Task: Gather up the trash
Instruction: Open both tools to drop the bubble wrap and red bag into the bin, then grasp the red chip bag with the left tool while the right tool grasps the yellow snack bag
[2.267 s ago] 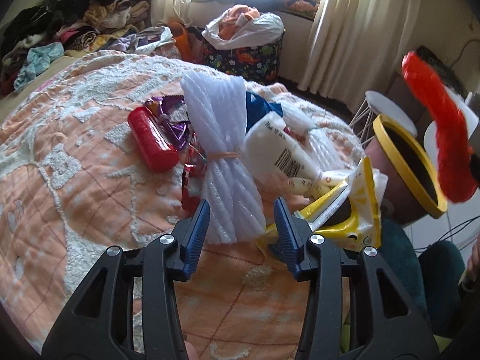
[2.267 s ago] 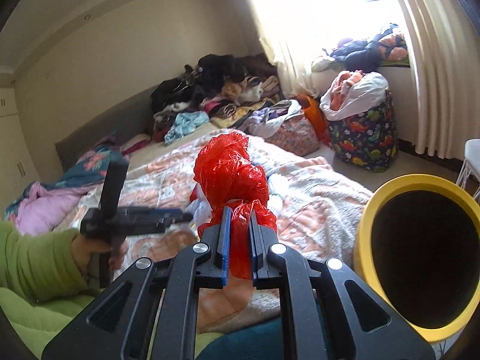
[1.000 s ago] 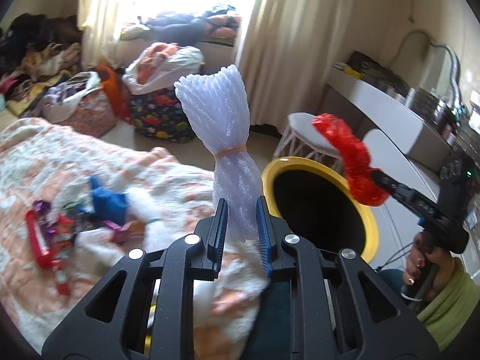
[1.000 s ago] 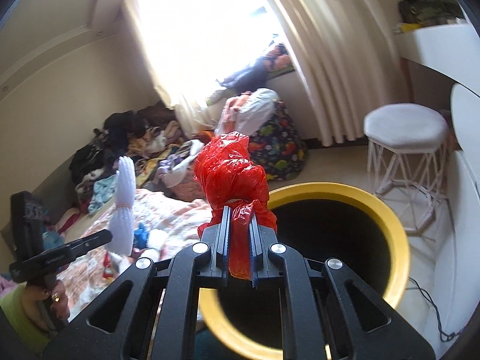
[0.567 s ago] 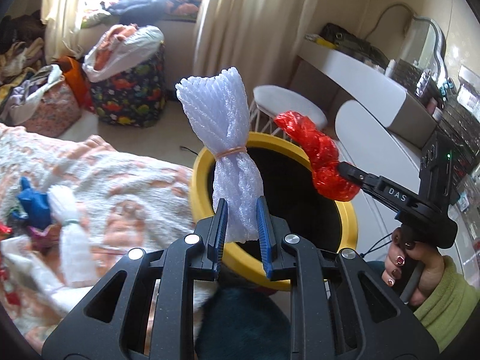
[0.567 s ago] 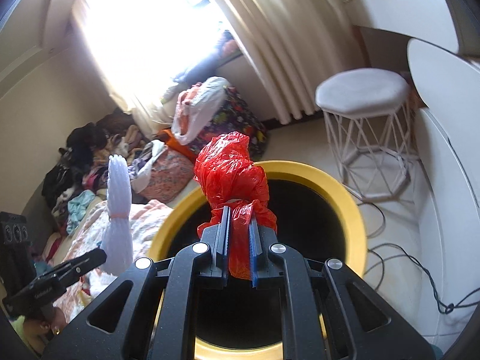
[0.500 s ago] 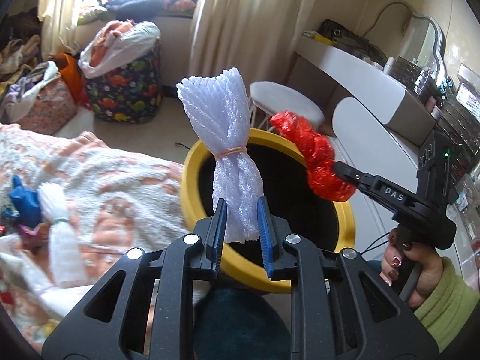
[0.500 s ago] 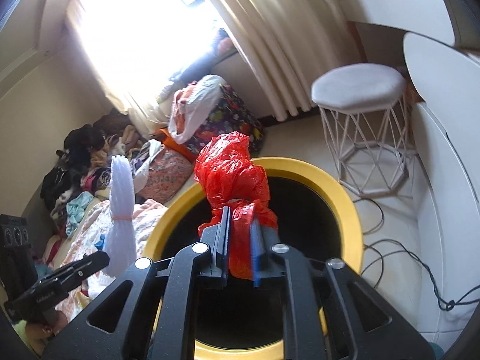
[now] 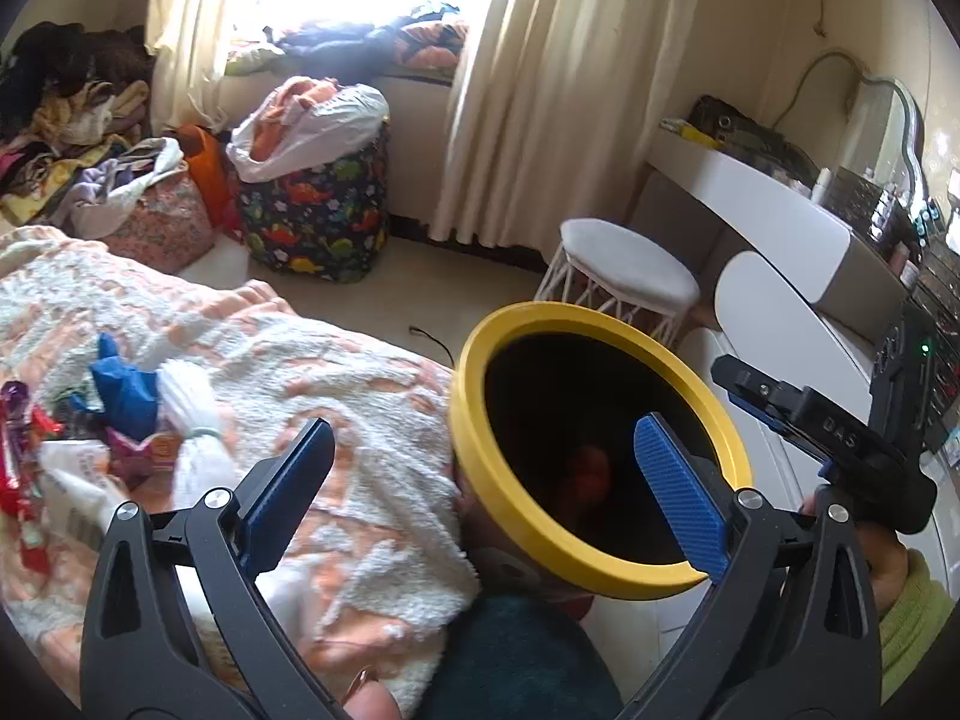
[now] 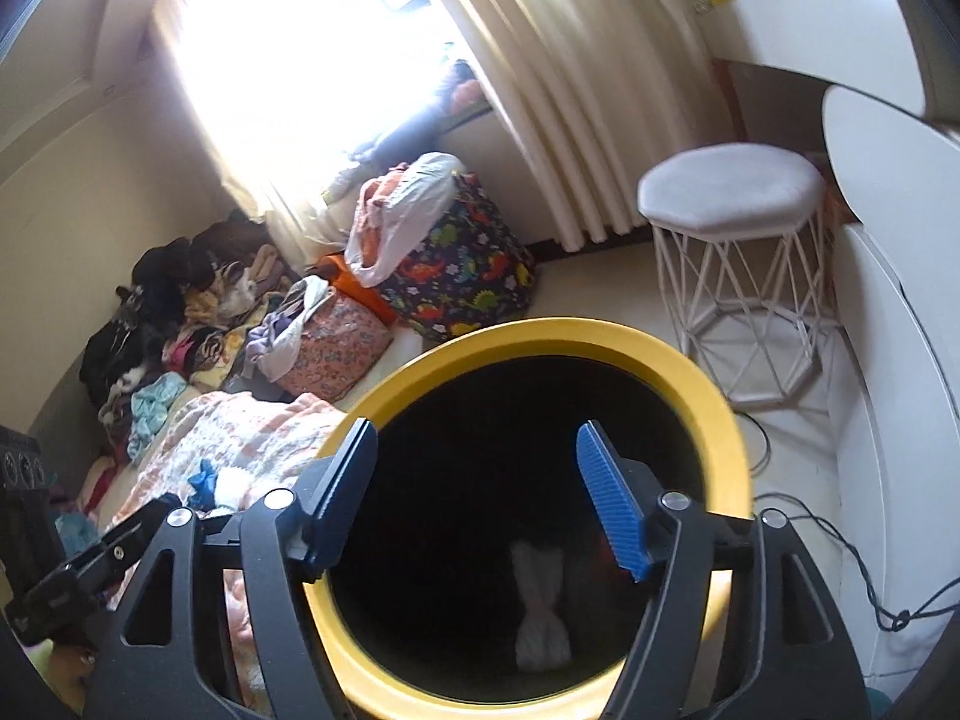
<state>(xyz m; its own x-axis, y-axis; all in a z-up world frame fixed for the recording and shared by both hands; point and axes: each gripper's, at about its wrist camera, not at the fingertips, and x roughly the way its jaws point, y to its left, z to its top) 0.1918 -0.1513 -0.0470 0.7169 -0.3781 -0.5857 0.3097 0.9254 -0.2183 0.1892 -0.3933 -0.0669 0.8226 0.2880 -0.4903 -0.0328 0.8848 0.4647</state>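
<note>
A yellow-rimmed black bin point(image 9: 474, 420) point(image 10: 600, 333) stands beside the bed. My left gripper point(image 9: 483, 450) hangs over its near rim, jaws opening wide with nothing between them. My right gripper point(image 10: 477, 444) is above the bin mouth, jaws also opening and empty; in the left wrist view it point(image 9: 729, 381) reaches in from the right. Deep in the bin lie a white foam bundle point(image 10: 540, 612) and a red plastic bag point(image 9: 591, 474). On the bed point(image 9: 360, 372) lie a blue wrapper point(image 9: 120, 390), a second white bundle point(image 9: 192, 420) and red and purple wrappers point(image 9: 18, 438).
A white wire stool point(image 10: 732, 222) stands behind the bin, and a white desk point(image 9: 774, 222) is on the right. A dinosaur-print hamper point(image 9: 318, 210) and piled clothes point(image 10: 174, 312) sit by the curtained window. A cable point(image 10: 870, 576) trails over the floor.
Both grippers have opened and sunk slightly. The white foam bundle and the red bag have left the jaws and now lie inside the bin.
</note>
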